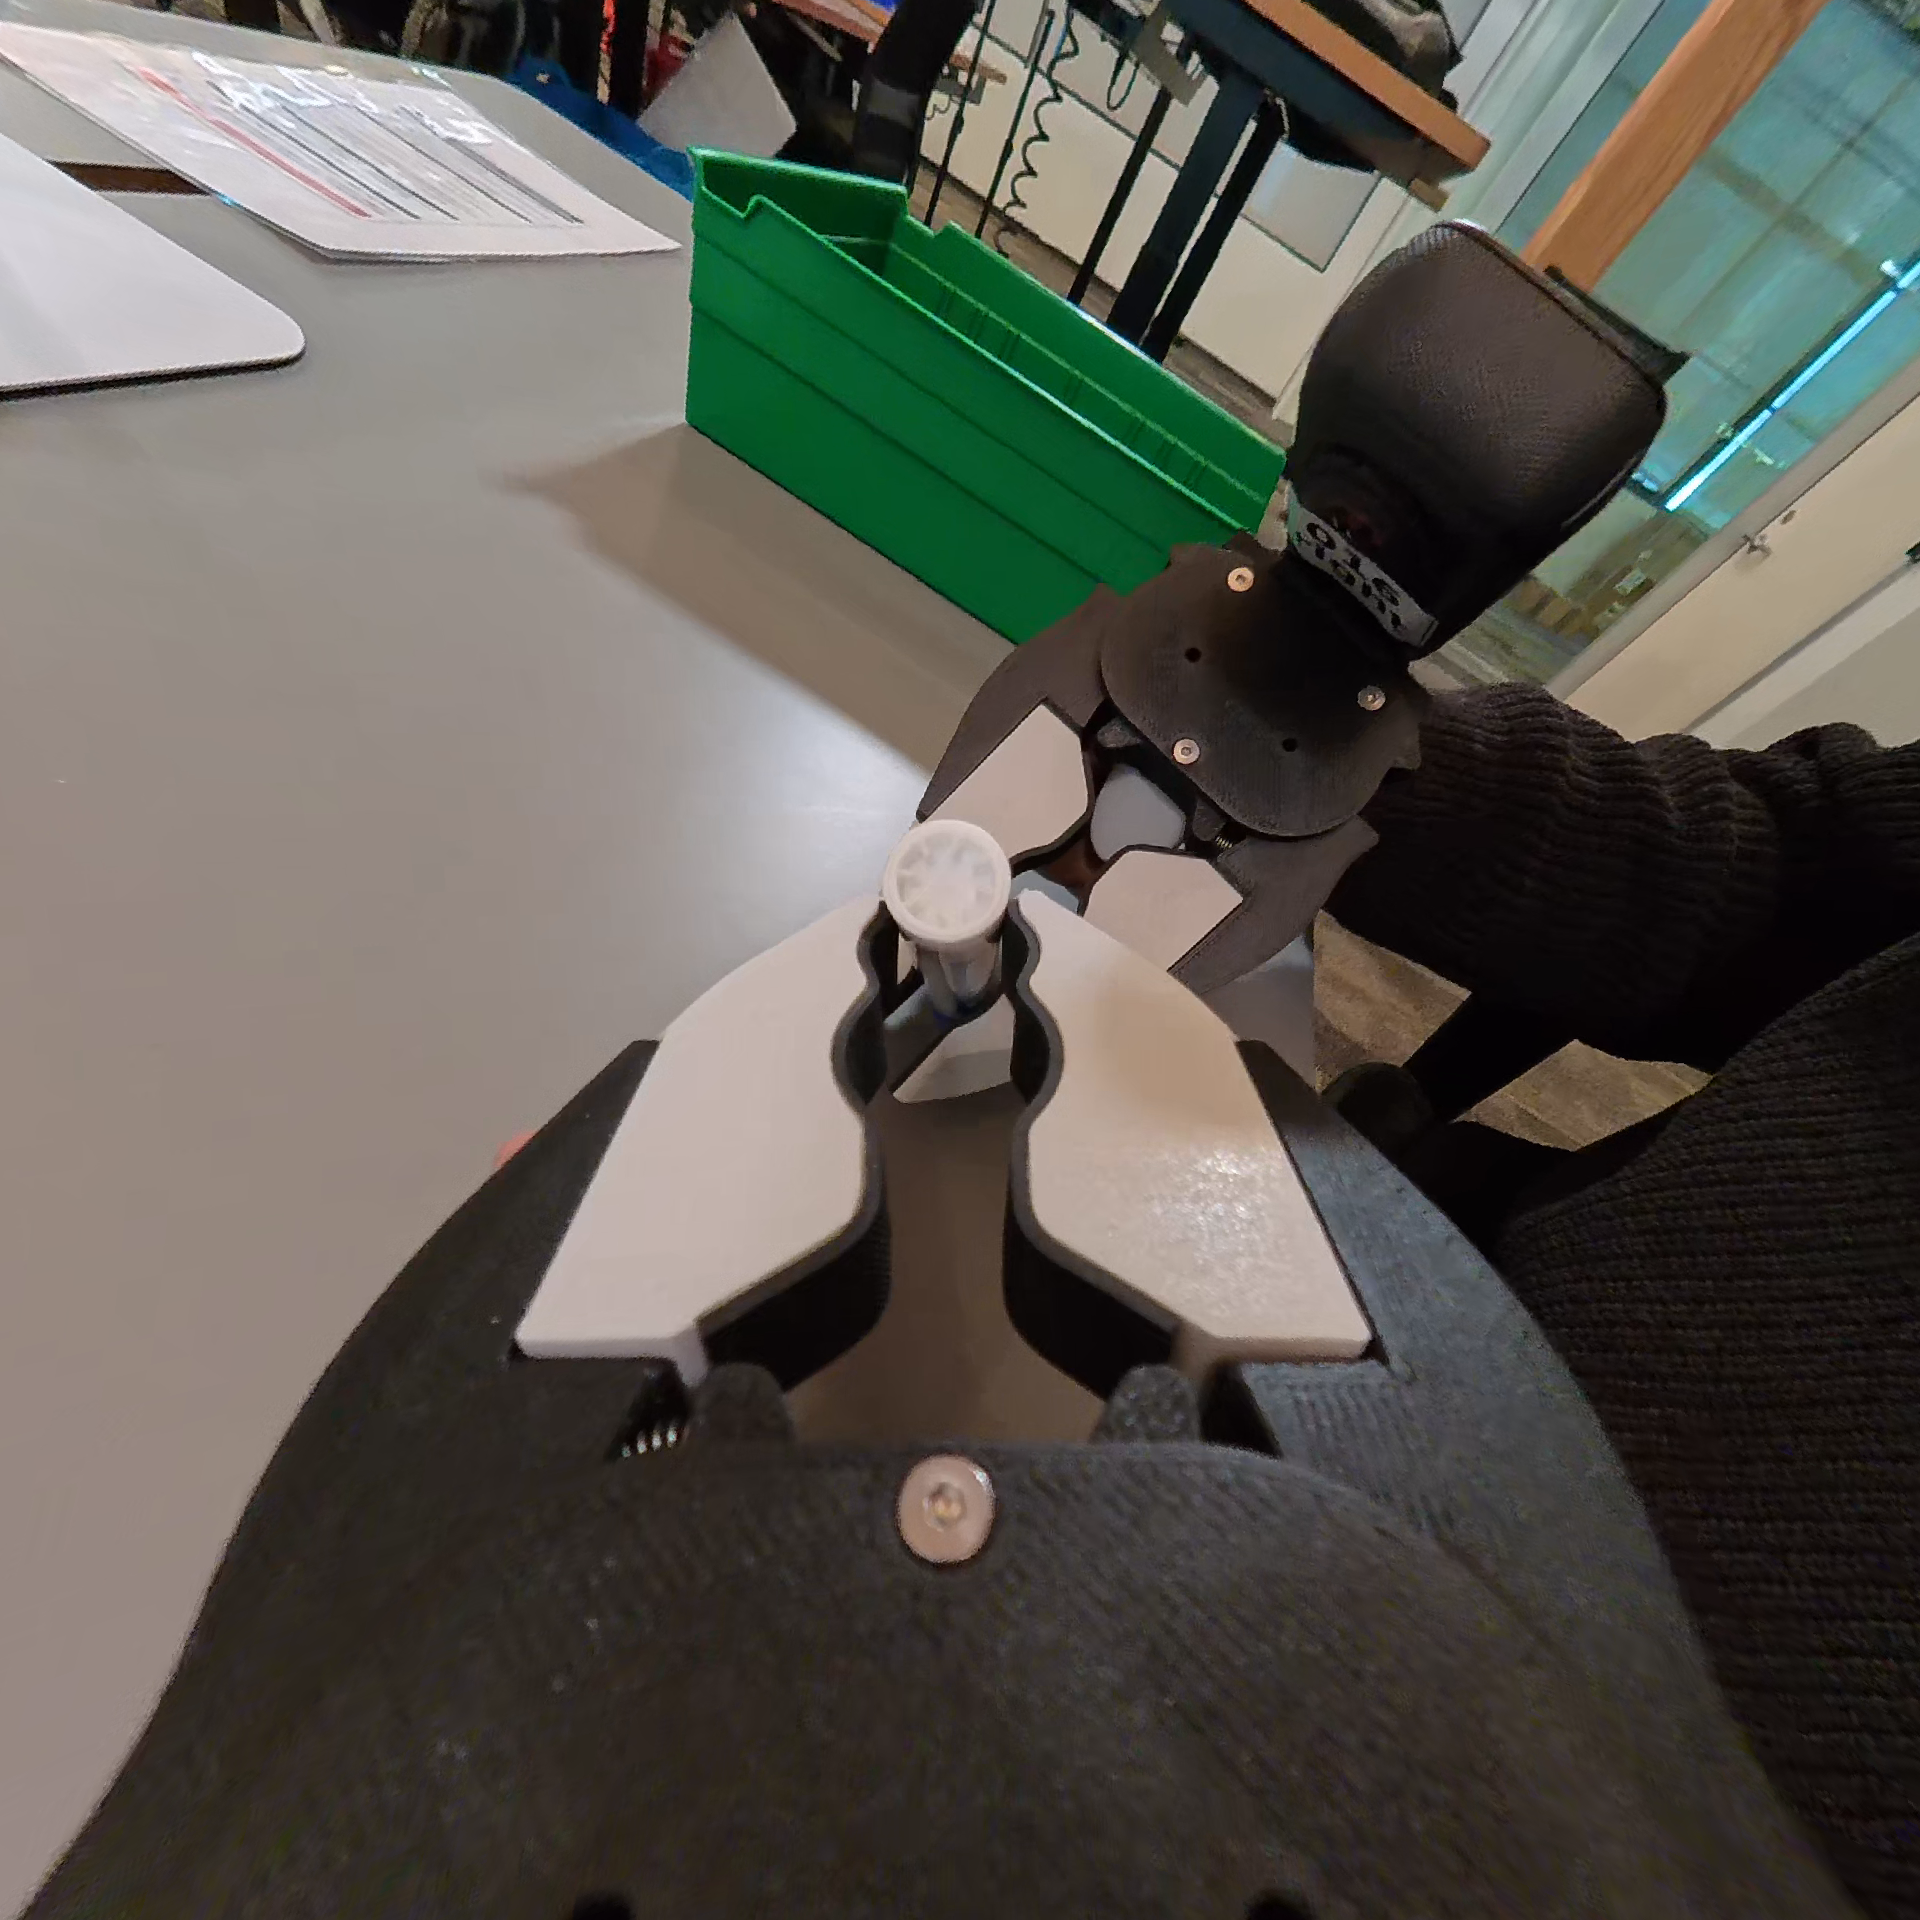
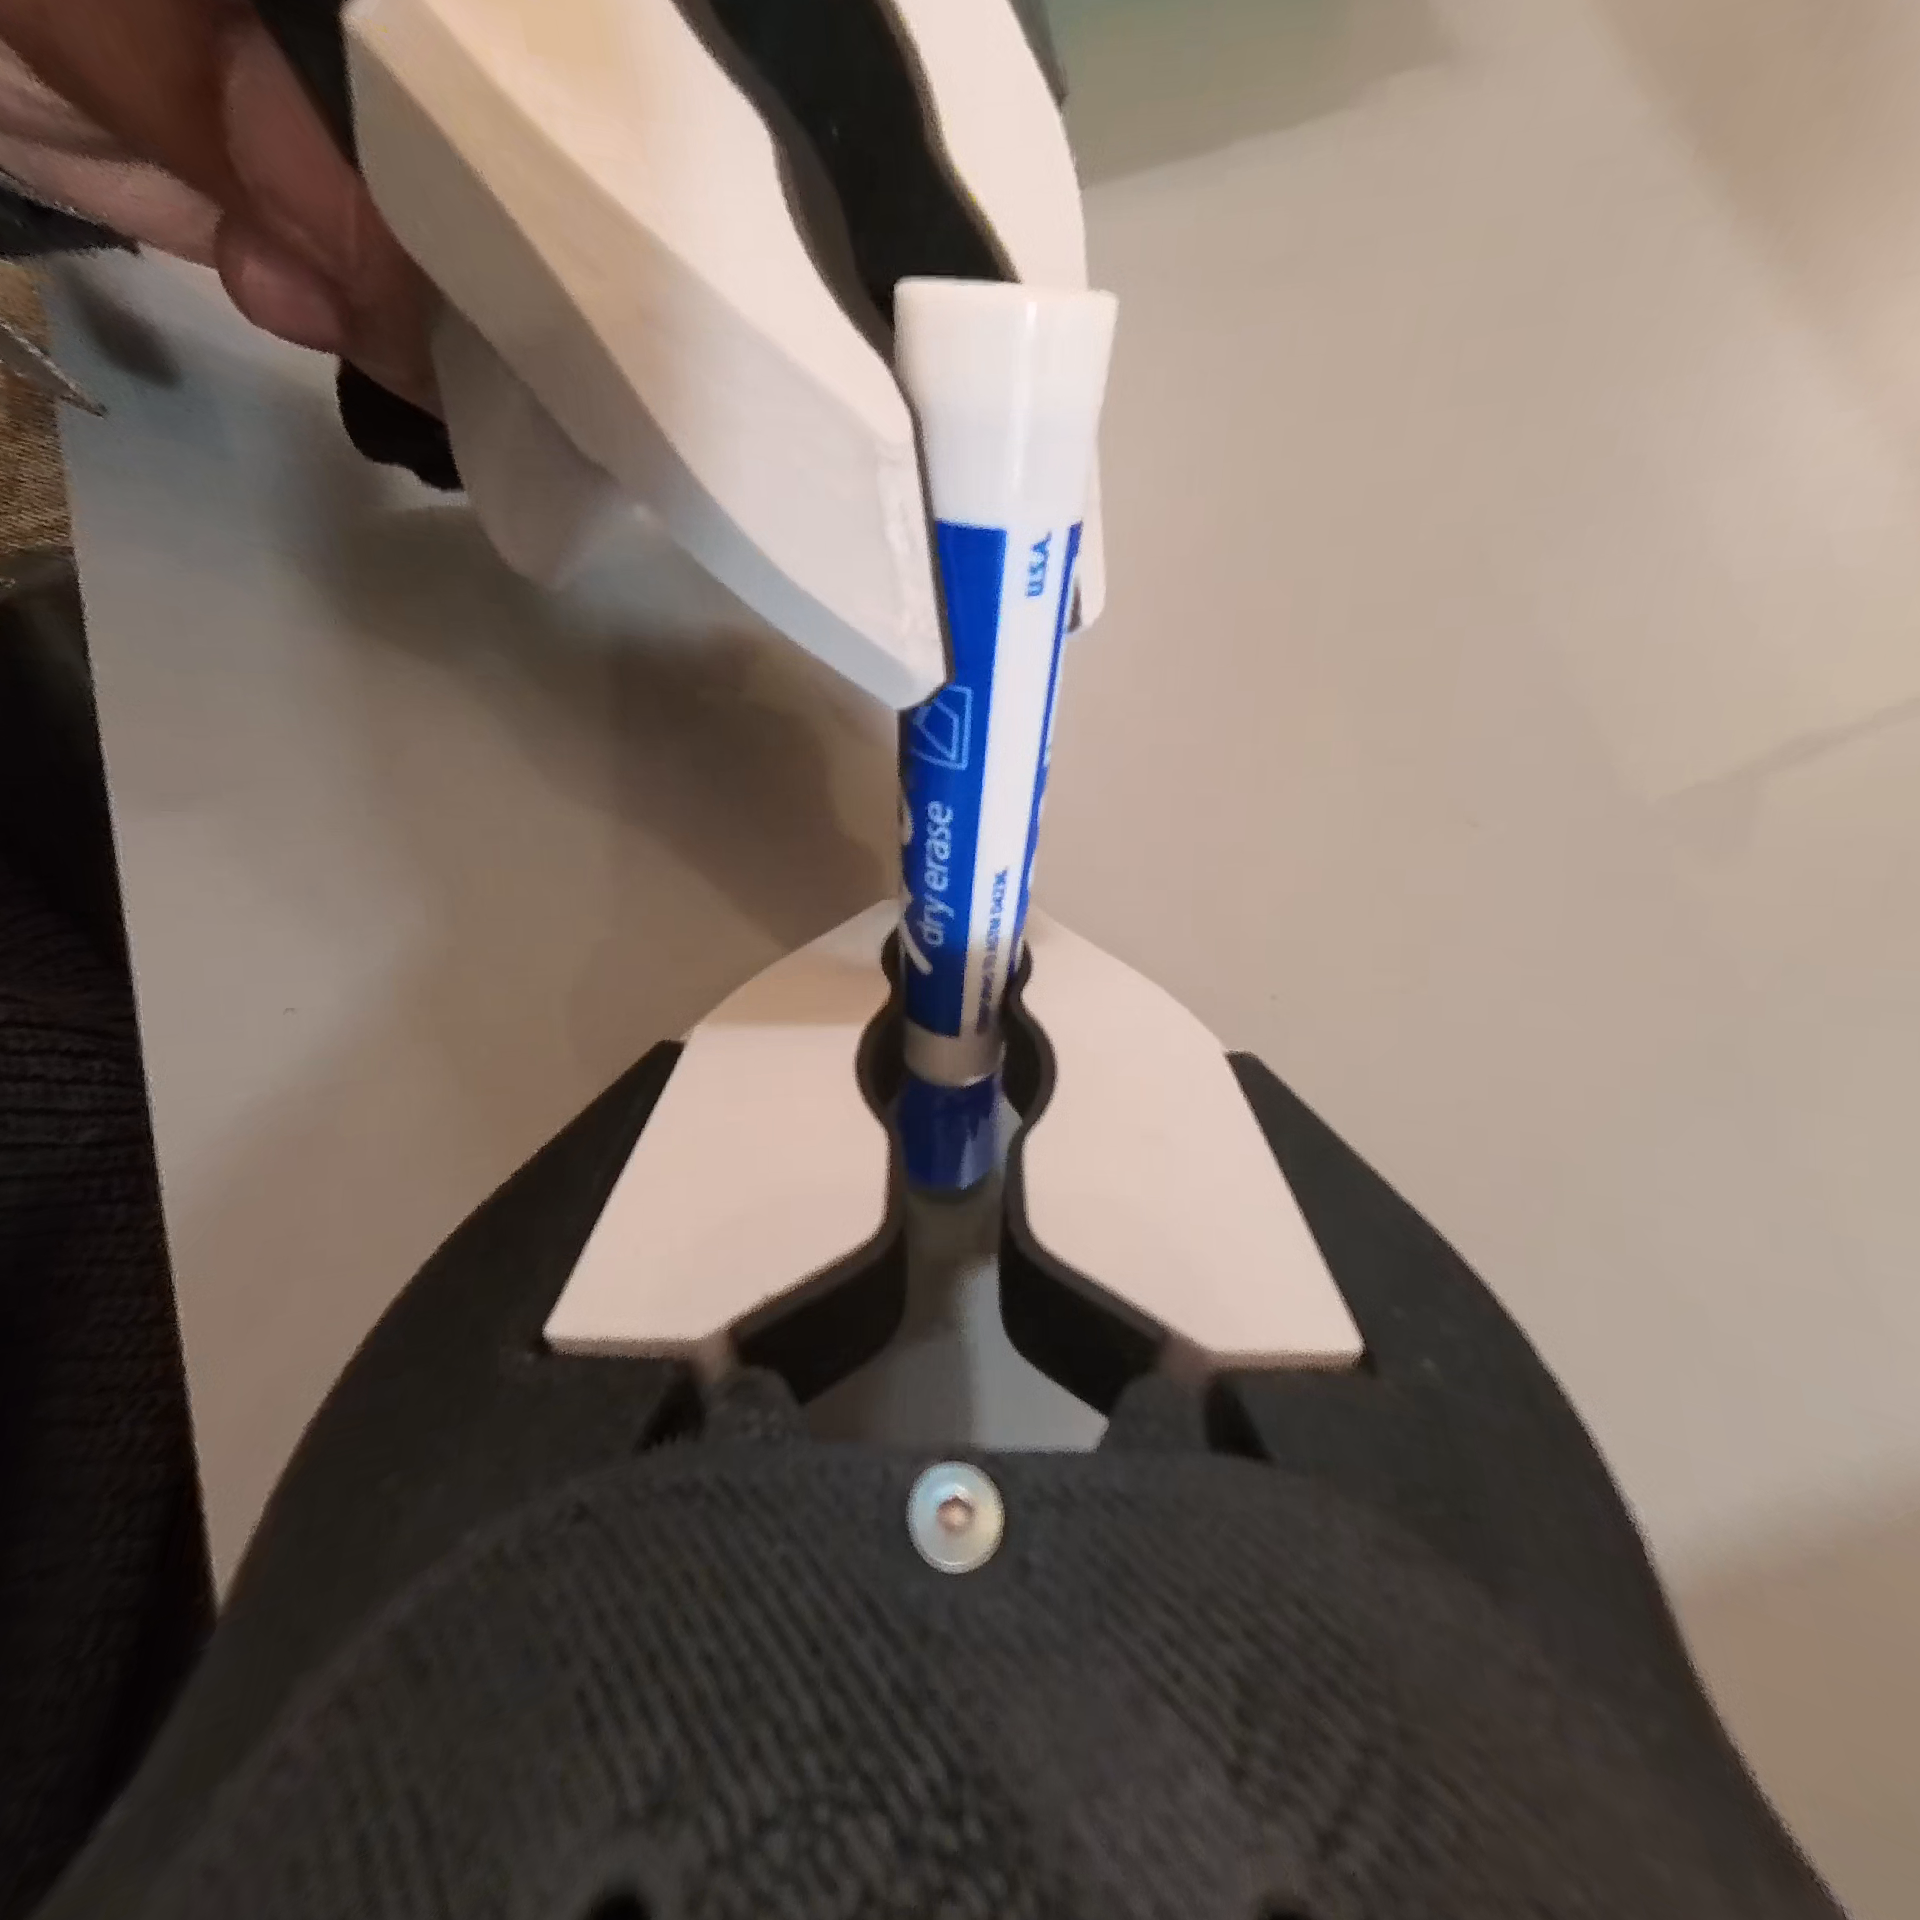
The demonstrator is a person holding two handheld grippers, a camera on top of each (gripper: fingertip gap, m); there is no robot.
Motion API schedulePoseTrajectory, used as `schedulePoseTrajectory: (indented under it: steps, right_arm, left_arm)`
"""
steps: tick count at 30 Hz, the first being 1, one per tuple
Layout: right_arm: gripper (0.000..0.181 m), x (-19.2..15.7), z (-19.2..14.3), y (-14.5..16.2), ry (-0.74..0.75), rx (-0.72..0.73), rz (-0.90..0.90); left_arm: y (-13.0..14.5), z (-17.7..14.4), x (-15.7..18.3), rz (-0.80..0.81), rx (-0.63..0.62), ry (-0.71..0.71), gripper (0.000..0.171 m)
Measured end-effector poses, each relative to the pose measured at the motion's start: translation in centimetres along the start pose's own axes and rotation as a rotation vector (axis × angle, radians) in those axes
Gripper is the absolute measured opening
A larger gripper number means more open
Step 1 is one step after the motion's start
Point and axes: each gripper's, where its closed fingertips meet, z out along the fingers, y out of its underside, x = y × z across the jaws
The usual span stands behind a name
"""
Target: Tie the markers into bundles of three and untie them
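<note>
Starting on the left of the left wrist view: a white board with rounded corners lies on the grey tabletop, and behind it a laminated printed sheet. Further right sits a green plastic bin, well apart from both grippers, near the tabletop's far edge.

Front and centre, the left gripper is clenched on the white rear end of a dry-erase marker — you look straight down its ribbed end plug, which pokes out just past the fingertips. To its right the right gripper comes in at an angle, with a black knit sleeve behind it; from here I can't make out what its fingers are on.

The right wrist view sorts that out. On its left edge a person's hand wraps the left gripper's body, and the left gripper pinches the marker's white upper barrel. The marker runs nearly straight down the middle of the view — white and blue barrel, printed label — and its lower end sits in the notch between the right gripper's fingers, which are closed on it around the grey collar and the blue section just below. So both grippers grasp the same marker, one at each end, and it's held up off the tabletop.
</note>
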Motion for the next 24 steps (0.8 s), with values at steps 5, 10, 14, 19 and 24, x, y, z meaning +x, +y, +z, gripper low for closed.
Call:
schedulePoseTrajectory:
  steps: [5,10,14,19,24]
  right_arm:
    - [0.014,-1.0,-0.5,-0.2,-0.106,-0.004,0.055]
    - [0.015,-1.3,-1.2,1.2,-0.171,-0.084,0.084]
    - [0.014,-0.7,-2.5,3.3,-0.126,-0.218,0.045]
    - [0.014,-0.8,-4.9,4.9,-0.093,-0.344,-0.004]
    - [0.014,-1.3,-4.9,6.2,-0.11,-0.422,-0.019]
  left_arm:
    - [-0.2,-0.1,-0.2,-0.035,0.035,0.006,0.033]
    - [0.5,0.2,-0.8,-0.052,0.01,-0.02,0.048]
    - [1.0,0.4,-1.1,-0.066,-0.01,-0.024,0.054]
    - [1.0,0.7,0.0,-0.056,0.001,0.042,0.06]
    - [0.8,1.2,2.3,-0.002,0.007,0.116,0.059]
